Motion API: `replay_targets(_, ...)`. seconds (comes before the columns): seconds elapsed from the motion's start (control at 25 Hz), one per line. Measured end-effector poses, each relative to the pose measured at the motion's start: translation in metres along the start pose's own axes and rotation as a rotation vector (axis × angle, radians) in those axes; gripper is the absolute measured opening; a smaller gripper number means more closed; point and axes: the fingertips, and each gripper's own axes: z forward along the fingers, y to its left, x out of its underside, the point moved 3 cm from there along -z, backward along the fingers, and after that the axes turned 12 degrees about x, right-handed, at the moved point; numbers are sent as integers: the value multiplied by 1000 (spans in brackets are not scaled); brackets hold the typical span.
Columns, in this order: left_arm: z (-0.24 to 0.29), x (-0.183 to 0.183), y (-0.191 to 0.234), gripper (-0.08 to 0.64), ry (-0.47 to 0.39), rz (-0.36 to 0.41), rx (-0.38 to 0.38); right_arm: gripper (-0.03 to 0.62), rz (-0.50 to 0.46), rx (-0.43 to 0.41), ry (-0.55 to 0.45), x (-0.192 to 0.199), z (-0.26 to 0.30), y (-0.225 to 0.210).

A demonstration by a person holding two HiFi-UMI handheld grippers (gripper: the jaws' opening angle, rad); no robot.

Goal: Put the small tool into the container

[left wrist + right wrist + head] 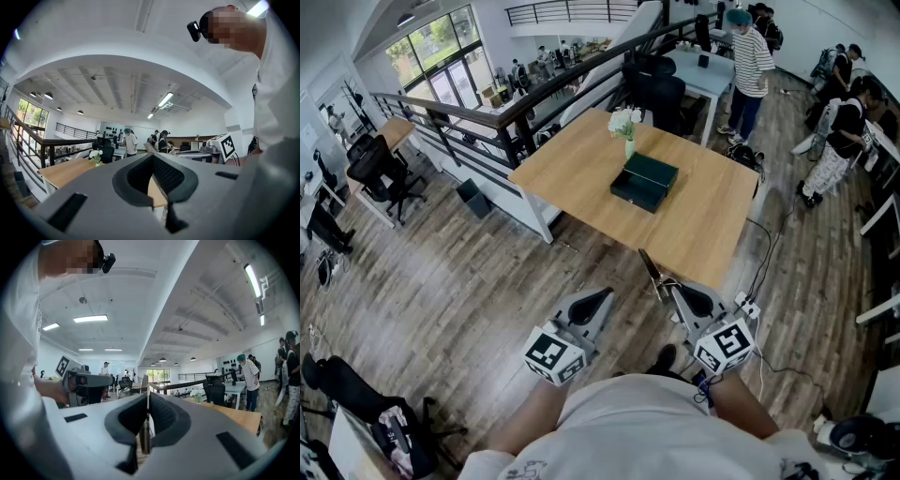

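A dark green rectangular container [643,181] lies on the wooden table [703,225], next to a vase of white flowers [626,122]. My right gripper [668,286] is held short of the table's near edge, shut on a thin flat dark tool [651,270] that sticks out past its tips towards the table. In the right gripper view the tool [147,427] stands on edge, pinched between the pads of that gripper [148,399]. My left gripper [603,295] hangs beside it to the left over the floor, shut with nothing in it [153,158].
Black office chairs [661,89] stand behind the table, and a railing [487,122] runs along its left. Cables and a power strip [748,305] lie on the wood floor to the right. People stand at desks at the back right [750,61].
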Motion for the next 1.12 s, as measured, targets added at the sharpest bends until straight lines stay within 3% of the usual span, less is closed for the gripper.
replay_targets(0.64, 41, 6, 22, 5, 28, 0, -8, 11, 19, 8, 1, 6, 15, -42)
replay_targets(1.12, 133, 20, 61, 5, 40, -19, -22, 11, 3, -23, 36, 19, 48, -124)
